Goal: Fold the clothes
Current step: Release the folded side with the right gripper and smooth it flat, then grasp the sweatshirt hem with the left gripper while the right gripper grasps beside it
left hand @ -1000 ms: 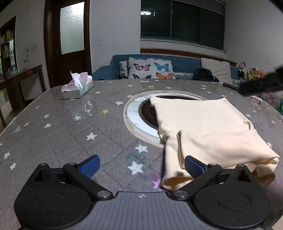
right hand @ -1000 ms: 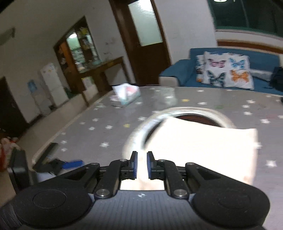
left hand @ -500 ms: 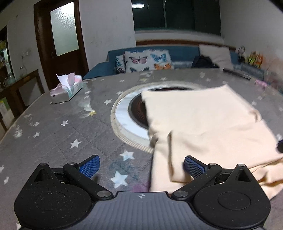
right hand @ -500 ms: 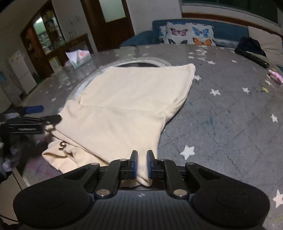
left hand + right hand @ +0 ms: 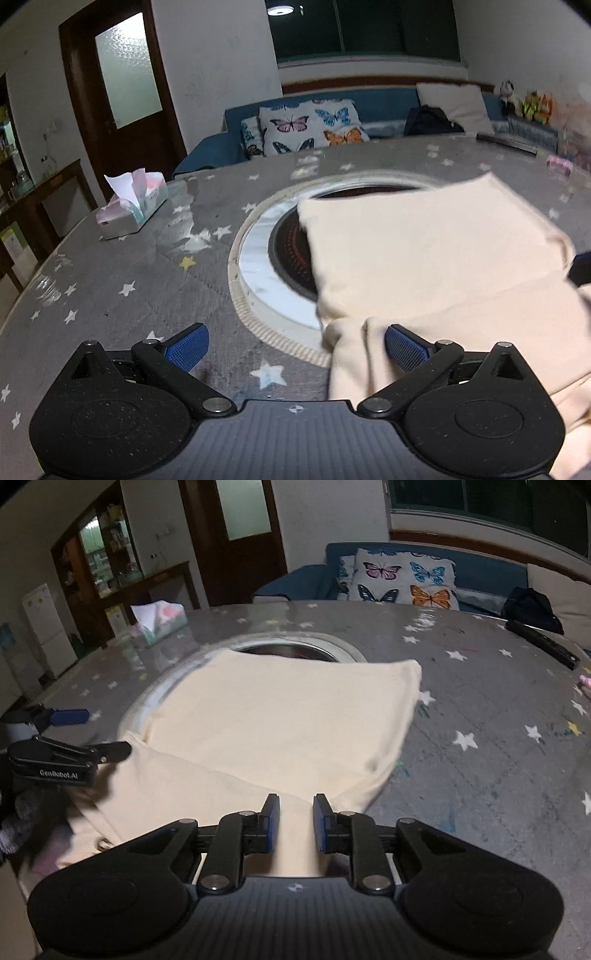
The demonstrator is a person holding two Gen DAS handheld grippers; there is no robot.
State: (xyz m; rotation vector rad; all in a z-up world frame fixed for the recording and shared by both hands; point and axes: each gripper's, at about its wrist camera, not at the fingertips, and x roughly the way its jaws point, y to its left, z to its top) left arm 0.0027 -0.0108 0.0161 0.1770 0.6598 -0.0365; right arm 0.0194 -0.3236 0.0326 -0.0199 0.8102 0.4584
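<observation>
A cream garment (image 5: pixel 424 258) lies folded on the grey star-patterned table (image 5: pixel 147 280), partly over the round hotplate recess (image 5: pixel 266 258). My left gripper (image 5: pixel 297 347) is wide open just above the table, at the garment's near left corner. Its right finger (image 5: pixel 404 349) rests against the bunched edge and nothing sits between the pads. In the right wrist view the same garment (image 5: pixel 280 720) spreads ahead. My right gripper (image 5: pixel 296 823) hovers over the near hem, jaws a narrow gap apart, cloth lying under them. The left gripper (image 5: pixel 55 738) shows at the garment's left side.
A tissue box (image 5: pixel 129 210) stands on the table's far left. A black remote (image 5: pixel 539 646) and a small pink item (image 5: pixel 559 164) lie at the far right. Behind the table runs a blue sofa with butterfly cushions (image 5: pixel 306 125). Bare tabletop (image 5: pixel 498 757) lies right of the garment.
The right gripper's jaws have parted slightly from shut and it has dropped closer to the near hem. The left gripper has edged in towards the garment's corner, still wide open.
</observation>
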